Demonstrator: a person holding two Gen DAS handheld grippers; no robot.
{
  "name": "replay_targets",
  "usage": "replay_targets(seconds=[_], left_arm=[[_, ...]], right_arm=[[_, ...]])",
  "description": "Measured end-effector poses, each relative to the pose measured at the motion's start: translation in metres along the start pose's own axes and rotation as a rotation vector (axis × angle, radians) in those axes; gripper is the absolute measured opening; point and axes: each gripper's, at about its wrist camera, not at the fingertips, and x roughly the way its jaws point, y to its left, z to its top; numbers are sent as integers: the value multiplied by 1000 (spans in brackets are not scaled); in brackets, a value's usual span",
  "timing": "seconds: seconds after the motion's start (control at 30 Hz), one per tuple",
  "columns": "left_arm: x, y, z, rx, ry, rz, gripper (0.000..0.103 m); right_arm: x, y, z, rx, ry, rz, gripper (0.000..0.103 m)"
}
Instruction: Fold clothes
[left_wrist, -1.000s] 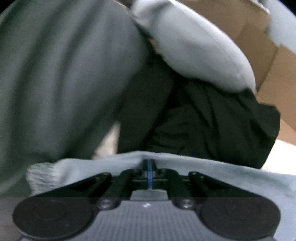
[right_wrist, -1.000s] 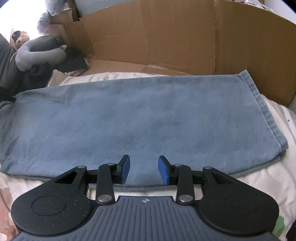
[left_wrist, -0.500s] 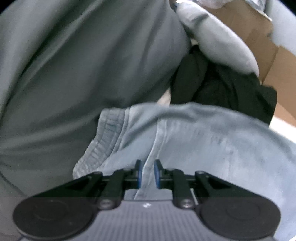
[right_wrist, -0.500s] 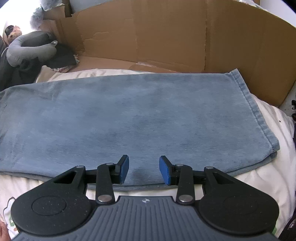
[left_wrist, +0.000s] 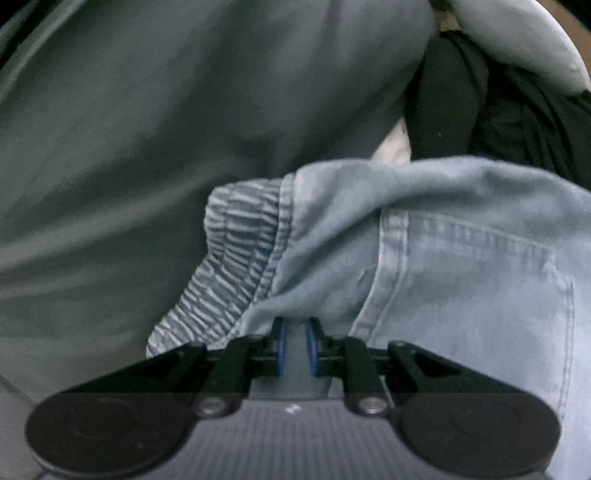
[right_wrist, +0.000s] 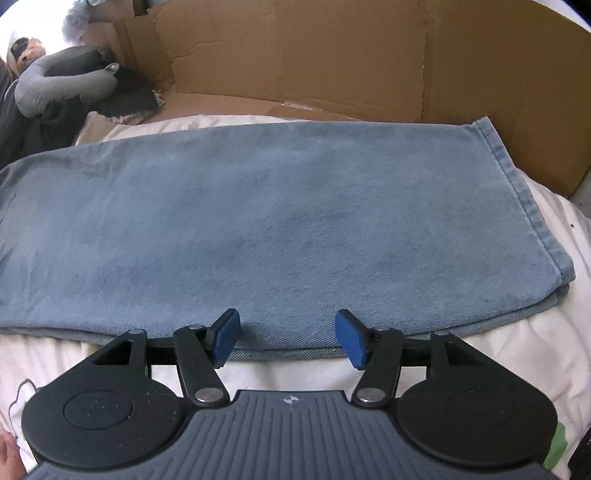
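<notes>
white bedding (right_wrist: 546, 332) bears flat folded jeans (right_wrist: 258, 229); left claw (left_wrist: 295, 345) pinches their waist, right claw (right_wrist: 288, 341) opening, nothing gripped.

A home bedroom: white bedding (right_wrist: 546, 325), a flattened cardboard box (right_wrist: 332, 55) and a neck pillow (right_wrist: 62, 85)

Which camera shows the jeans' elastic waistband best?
The left wrist view: the ribbed waistband bunches just beyond the left gripper, beside a stitched pocket. The right wrist view shows only the flat legs and hem of the jeans, no waistband.
</notes>
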Motion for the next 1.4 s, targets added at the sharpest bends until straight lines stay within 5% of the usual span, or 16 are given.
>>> replay_targets(seconds=[0.13,0.33,0.97,1.17,1.4], left_arm=[[-28,5,6,-87,-63,-43,15],[-35,-12,27,-65,-127,-82,16],[27,-22,85,-259,8,-26,10],[46,-38,107,-166,59,37,1],[29,-36,108,-173,66,34,3]], right_arm=[[-7,0,5,14,-15,5,64],[-11,7,8,-6,-31,22,64],[-5,9,10,-26,-31,18,64],[10,3,6,-29,14,-3,64],[11,-1,2,-6,18,4,67]])
